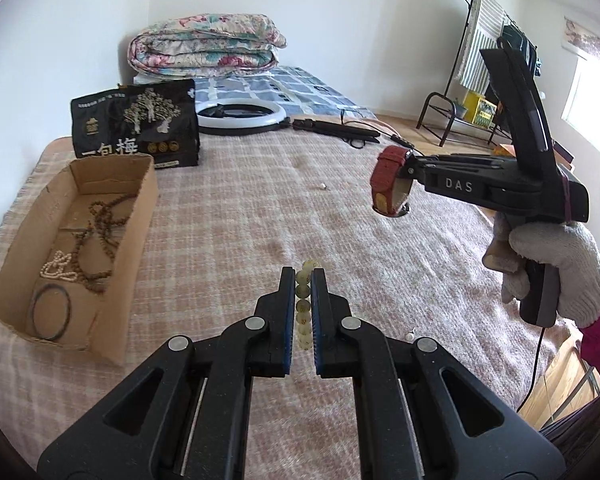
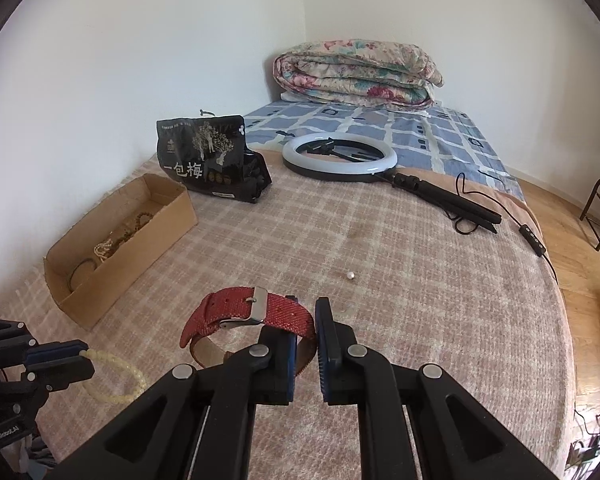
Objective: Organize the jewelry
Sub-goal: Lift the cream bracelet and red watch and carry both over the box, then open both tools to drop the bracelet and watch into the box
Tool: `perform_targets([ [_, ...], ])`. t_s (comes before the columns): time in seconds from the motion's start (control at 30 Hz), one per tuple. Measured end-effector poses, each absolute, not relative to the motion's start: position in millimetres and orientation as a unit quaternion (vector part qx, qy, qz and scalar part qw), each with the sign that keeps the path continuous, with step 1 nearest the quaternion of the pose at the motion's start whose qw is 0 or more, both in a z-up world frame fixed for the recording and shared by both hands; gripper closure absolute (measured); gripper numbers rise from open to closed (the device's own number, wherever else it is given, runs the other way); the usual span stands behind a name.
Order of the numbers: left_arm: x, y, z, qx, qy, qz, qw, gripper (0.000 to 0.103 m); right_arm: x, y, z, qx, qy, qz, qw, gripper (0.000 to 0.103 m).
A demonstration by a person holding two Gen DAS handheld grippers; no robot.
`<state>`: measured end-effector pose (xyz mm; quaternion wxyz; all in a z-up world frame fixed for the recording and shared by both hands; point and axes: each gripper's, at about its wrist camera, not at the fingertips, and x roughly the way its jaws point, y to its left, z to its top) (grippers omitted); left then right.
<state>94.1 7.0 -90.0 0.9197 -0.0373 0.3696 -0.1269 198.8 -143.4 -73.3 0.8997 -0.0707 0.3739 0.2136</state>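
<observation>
The left gripper (image 1: 303,280) pinches a pale bead bracelet (image 1: 303,304) between near-closed fingers, lifted over the blanket (image 1: 236,216). The right gripper (image 2: 306,320) clamps a red watch strap (image 2: 252,308). Open blanket lies ahead; the cardboard box (image 1: 112,256) with necklaces sits far left.

The left gripper (image 1: 303,276) points forward and slightly down, low and near, its two black fingers with blue pads (image 1: 288,312) drawn close and clamped on a pale bead bracelet (image 1: 303,308). The right gripper (image 2: 307,322) is held higher, on the right side, its body level and its fingers aimed leftward across the scene. Its jaws are nearly closed, pinching the red watch strap (image 2: 252,308), which hangs clear of the surface. A white-gloved right hand (image 1: 556,268) wraps the grip from below, a pink sleeve at the wrist.
</observation>
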Motion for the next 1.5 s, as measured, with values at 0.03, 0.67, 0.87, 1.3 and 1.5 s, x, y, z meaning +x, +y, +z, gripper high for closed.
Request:
perform_targets([
  [0.03,93,11,-87,-0.038,0.367,-0.125,0.921,0.098,197,-141,-71,-0.069,0.373,0.215,0.900,0.097],
  [0.67,81,103,-55,-0.061,0.336,-0.075,0.937,0.098,184,-67,-63,-0.047,0.374,0.252,0.891,0.097],
  [0.87,85,140,-56,-0.068,0.336,-0.048,0.938,0.098,188,-31,-57,-0.054,0.370,0.271,0.887,0.097],
  [1.3,90,201,-71,-0.088,0.341,0.003,0.936,0.098,206,48,-60,-0.073,0.374,0.311,0.871,0.097],
  [1.5,92,214,-76,-0.098,0.344,0.010,0.934,0.098,221,79,-68,-0.075,0.382,0.319,0.864,0.097],
])
